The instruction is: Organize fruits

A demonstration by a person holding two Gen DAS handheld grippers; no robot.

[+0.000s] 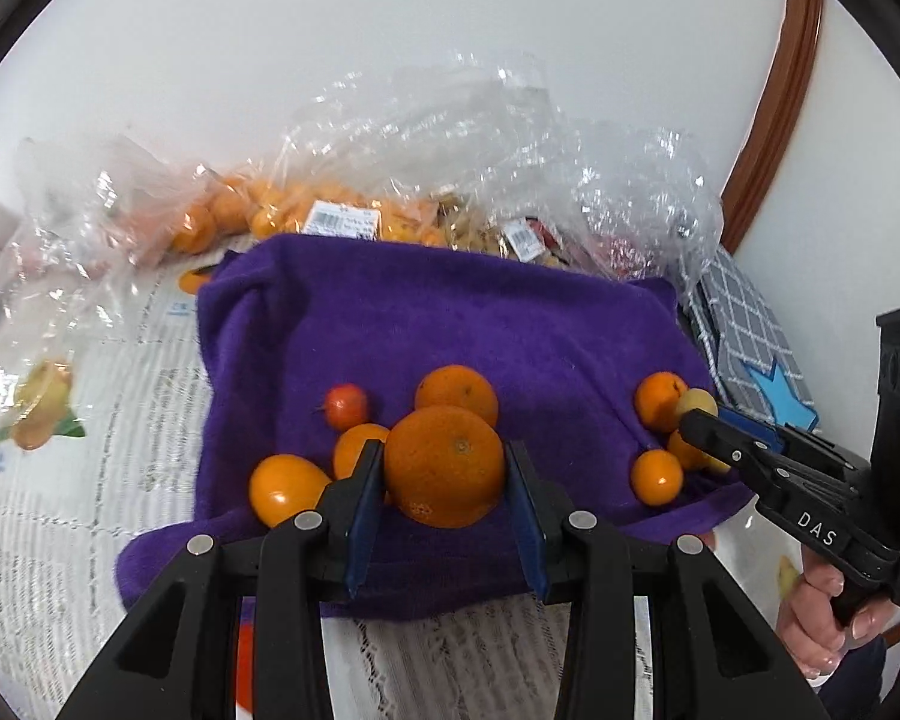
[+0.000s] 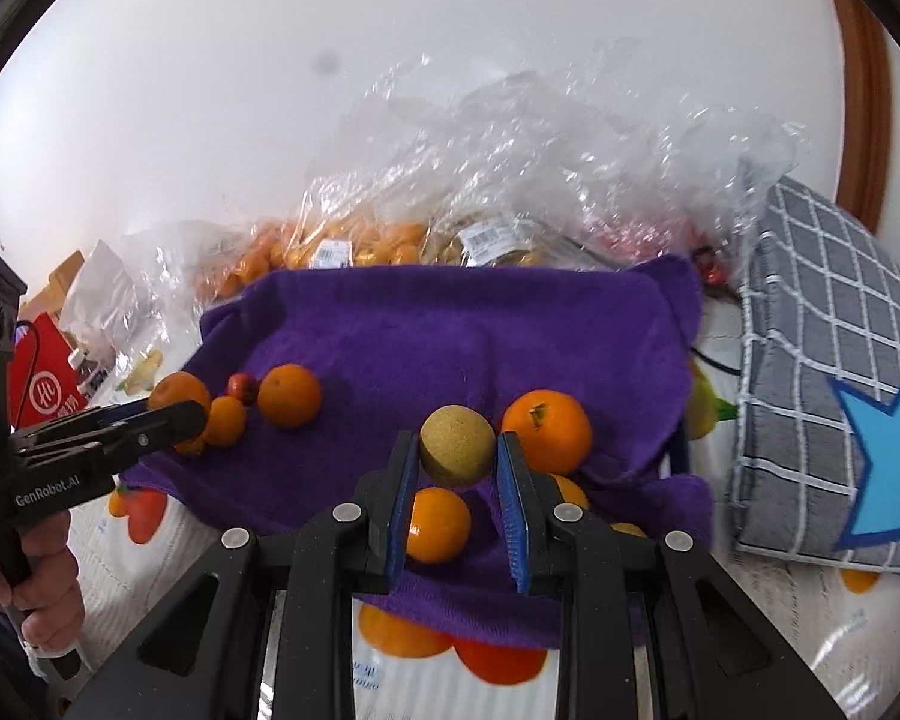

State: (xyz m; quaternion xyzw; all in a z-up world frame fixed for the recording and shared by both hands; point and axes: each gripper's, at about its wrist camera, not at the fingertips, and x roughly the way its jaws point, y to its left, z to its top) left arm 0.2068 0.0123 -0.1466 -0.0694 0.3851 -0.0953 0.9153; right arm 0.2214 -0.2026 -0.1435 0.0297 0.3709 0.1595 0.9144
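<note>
A purple towel (image 1: 450,312) lies on the table with loose fruit on it. My left gripper (image 1: 445,468) is shut on a large orange (image 1: 444,465) near the towel's front edge. Around it lie another orange (image 1: 457,393), a small red fruit (image 1: 347,405) and a smaller orange fruit (image 1: 285,486). My right gripper (image 2: 457,456) is shut on a round tan-yellow fruit (image 2: 457,445), held over the towel (image 2: 450,330). An orange (image 2: 547,431) sits to its right and a small one (image 2: 438,523) below it. The right gripper also shows in the left wrist view (image 1: 699,420).
Clear plastic bags (image 1: 390,180) of oranges and other fruit stand behind the towel against the white wall. A grey checked cushion (image 2: 828,372) with a blue star lies at the right. A printed tablecloth (image 1: 60,450) covers the table. A red box (image 2: 42,384) sits at the left.
</note>
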